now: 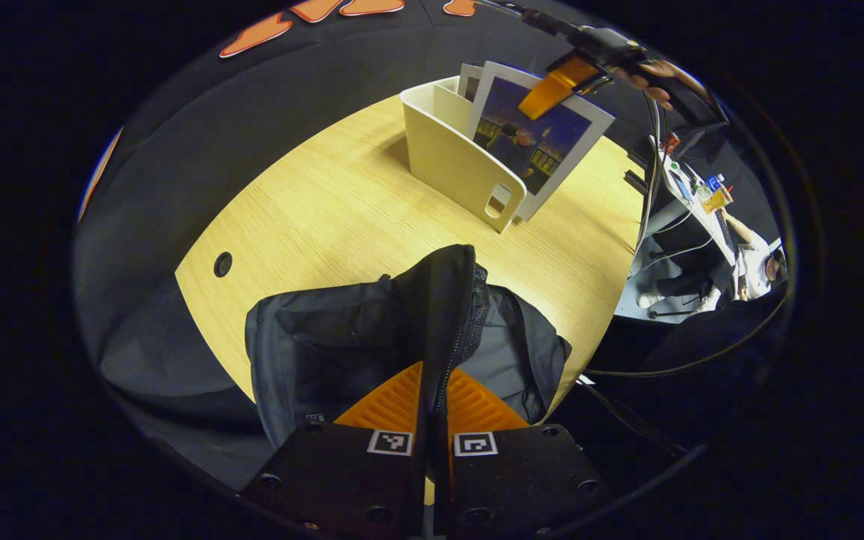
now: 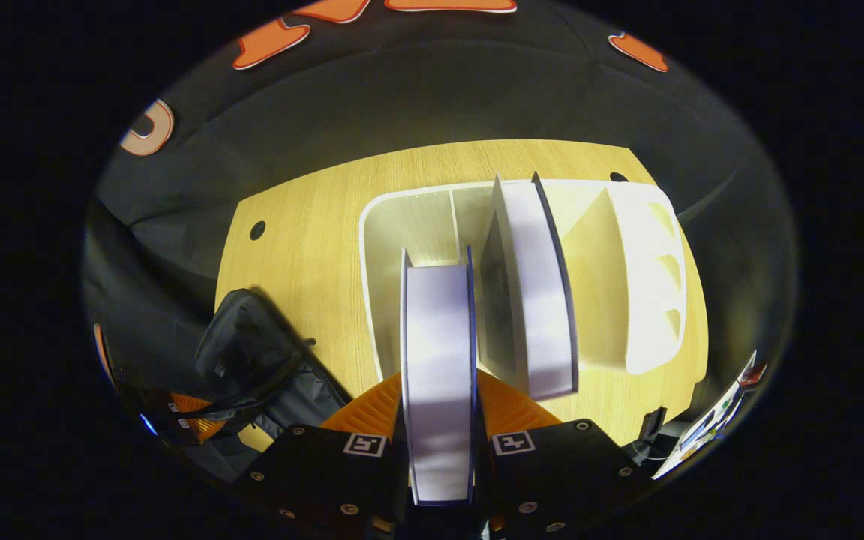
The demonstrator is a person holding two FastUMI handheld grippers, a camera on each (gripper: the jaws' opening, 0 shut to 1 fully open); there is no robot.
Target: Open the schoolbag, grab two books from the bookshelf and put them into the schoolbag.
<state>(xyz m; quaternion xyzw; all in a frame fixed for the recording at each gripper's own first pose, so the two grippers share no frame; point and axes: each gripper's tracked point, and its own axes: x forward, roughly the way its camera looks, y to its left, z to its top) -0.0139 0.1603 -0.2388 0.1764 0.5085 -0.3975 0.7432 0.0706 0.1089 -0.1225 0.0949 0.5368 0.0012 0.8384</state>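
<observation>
**Bag flap pinched on the left, book clamped on the right**

Left gripper view: left gripper (image 1: 432, 390) at the bottom, orange fingers (image 1: 387, 401) pressed together on the raised zipper edge of the black schoolbag (image 1: 327, 337), flap pulled up between them. Bag lying at the near edge of the wooden table (image 1: 327, 202), grey lining visible at the right side of the opening. Farther back, a cream bookshelf (image 1: 454, 161) standing on the table, a book (image 1: 533, 142) with a dark blue illustrated cover leaning out of it. Above that book, the right gripper (image 1: 559, 86), orange finger touching the book's upper edge, a hand (image 1: 661, 79) behind it. Round cable hole (image 1: 223, 263) in the tabletop at left.

Right gripper view: looking down into the bookshelf (image 2: 627, 247). Right gripper (image 2: 439, 409) closed on a book (image 2: 438, 360) seen page-edge on, both orange fingers flat against its covers. Second book (image 2: 541, 285) standing just beside it in the shelf, tilted slightly. Schoolbag (image 2: 252, 352) at lower left on the table (image 2: 312, 247), well apart from the shelf, with the left gripper (image 2: 184, 420) at its edge.
</observation>
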